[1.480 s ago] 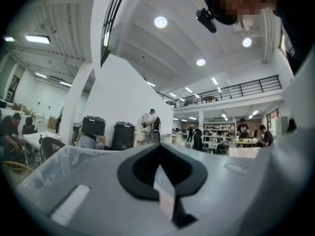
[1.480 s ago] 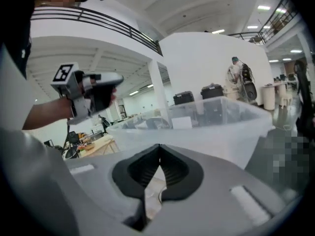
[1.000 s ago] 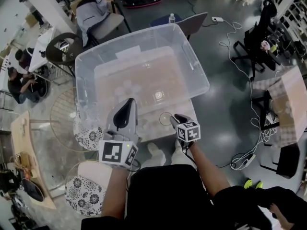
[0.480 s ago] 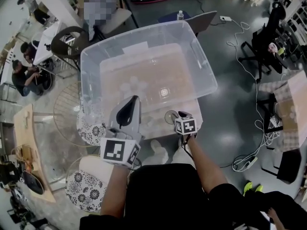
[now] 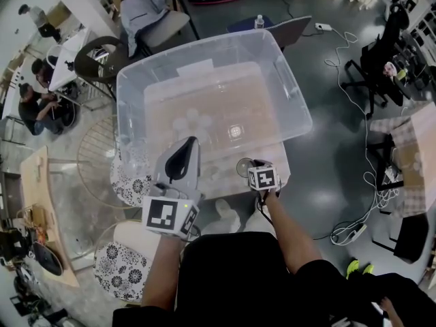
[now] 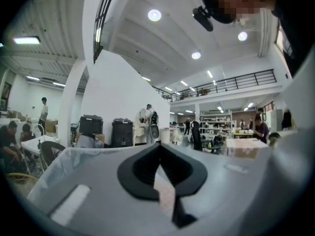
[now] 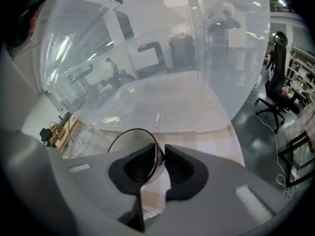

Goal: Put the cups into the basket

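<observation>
A large clear plastic basket (image 5: 289, 90) stands on a small table (image 5: 279, 172) and holds several clear cups (image 5: 191, 122). One clear cup (image 5: 242, 167) stands upright on the table in front of it. My right gripper (image 5: 253, 163) points down over that cup. Its jaws have just been closing and straddle the cup's rim (image 7: 129, 132), one inside and one outside. A thin gap shows beside the wall, so the right gripper (image 7: 158, 156) is open. My left gripper (image 5: 187, 144) hovers level before the basket, shut and empty (image 6: 158, 146). Another clear cup (image 7: 81, 139) stands to the left.
Two stools with patterned cushions (image 5: 116, 278) (image 5: 129, 186) and a round wire frame (image 5: 92, 162) sit to the left. Cables (image 5: 354, 223) run over the floor on the right. Office chairs (image 5: 371, 60) and seated people (image 5: 30, 104) are farther off.
My right gripper has sunk onto the cup in front of the basket and now has the rim between its jaws. The left gripper has stayed where it was.
</observation>
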`<state>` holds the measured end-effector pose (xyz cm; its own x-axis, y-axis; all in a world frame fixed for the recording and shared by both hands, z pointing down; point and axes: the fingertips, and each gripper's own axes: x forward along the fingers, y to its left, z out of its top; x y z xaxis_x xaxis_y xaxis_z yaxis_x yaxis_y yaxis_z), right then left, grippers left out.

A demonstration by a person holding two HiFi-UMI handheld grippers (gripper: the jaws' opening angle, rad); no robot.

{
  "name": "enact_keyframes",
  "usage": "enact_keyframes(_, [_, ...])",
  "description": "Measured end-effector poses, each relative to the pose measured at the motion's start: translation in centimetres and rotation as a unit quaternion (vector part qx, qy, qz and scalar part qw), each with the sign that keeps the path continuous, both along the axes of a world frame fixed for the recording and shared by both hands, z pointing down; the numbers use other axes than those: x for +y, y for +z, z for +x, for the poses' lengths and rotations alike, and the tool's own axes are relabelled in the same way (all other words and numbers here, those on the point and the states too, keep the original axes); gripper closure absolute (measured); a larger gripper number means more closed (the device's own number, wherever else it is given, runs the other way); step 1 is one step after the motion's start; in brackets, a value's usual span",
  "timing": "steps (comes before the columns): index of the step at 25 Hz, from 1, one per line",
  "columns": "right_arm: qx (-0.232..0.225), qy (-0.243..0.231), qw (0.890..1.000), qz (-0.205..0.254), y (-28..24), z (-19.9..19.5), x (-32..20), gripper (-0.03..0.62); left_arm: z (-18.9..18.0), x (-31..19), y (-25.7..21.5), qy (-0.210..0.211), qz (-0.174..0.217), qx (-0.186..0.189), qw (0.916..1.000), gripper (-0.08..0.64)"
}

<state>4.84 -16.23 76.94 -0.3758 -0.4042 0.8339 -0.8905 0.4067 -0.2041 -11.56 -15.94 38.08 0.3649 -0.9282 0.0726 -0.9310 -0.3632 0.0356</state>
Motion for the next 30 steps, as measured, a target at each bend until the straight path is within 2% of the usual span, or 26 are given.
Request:
enact_keyframes(4, [0.002,-0.001,1.0,0.001,-0.2,0.5,0.1,0.538,0.1,-0.1,0.1,0.002,-0.001,-0.001,1.0,0.555])
enact_keyframes(10, [-0.021,0.004,1.0,0.017,-1.4,1.1,0.4,0.549,0.1,-0.2,0.2,0.004,-0.002,0.001,1.0,0.555])
enact_keyframes(16, [-0.035,-0.034,0.998,0.041,-3.9,1.0,1.0,0.549,0.4,-0.6,0.0,0.006,0.0,0.01,0.9999,0.555])
enact_keyframes(30, [-0.073,-0.085,0.984,0.14,-16.1,0.9,1.7,0.549,1.3,-1.5,-0.4,0.01,0.008,0.057,0.9983,0.557])
